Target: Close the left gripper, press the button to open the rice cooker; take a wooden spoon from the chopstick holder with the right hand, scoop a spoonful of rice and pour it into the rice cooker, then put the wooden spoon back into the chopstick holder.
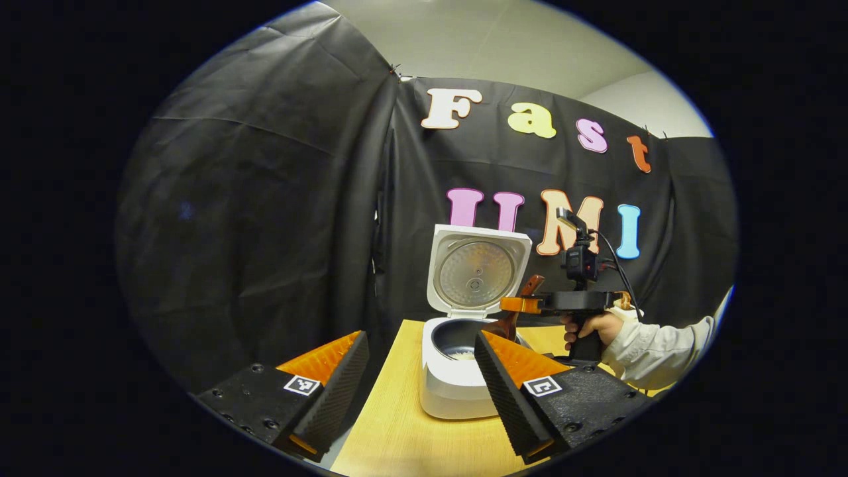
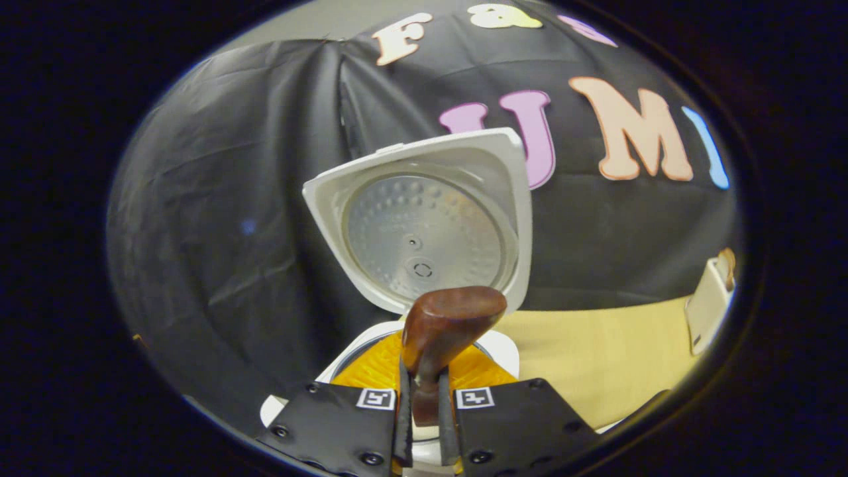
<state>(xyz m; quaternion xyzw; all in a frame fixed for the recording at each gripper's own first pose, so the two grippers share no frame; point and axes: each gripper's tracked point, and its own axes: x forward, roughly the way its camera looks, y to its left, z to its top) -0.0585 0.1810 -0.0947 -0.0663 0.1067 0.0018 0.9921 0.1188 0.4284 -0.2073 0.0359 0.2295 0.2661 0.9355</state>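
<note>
- Nearest the lens in the left gripper view, the left gripper (image 1: 421,374) hangs released, its two fingers spread wide with nothing between them; through the gap shows the front of the rice cooker (image 1: 454,377) and the table (image 1: 404,424).
- Rice cooker: it stands on the wooden table near the table's left edge, which runs just beside its base; its lid (image 1: 476,270) stands upright and fully open at the back; a small pale heap of rice (image 1: 462,356) lies in the dark inner pot.
- Right gripper (image 1: 513,305): seen farther off in the left gripper view, held level by a hand (image 1: 593,328) in a pale sleeve, over the right side of the open pot; in the right gripper view it (image 2: 424,414) is clenched on the handle of the wooden spoon (image 2: 440,331), both fingers pressing on the narrow stem.
- Wooden spoon: in the left gripper view it (image 1: 513,318) slants down from the fingers toward the pot's right rim, its lower part hidden behind the left gripper's finger; whether it touches the rim I cannot tell.
- Open room: bare table stretches right of the cooker in the right gripper view; a pale holder (image 2: 709,305) stands at that far right edge, well apart from the cooker.
</note>
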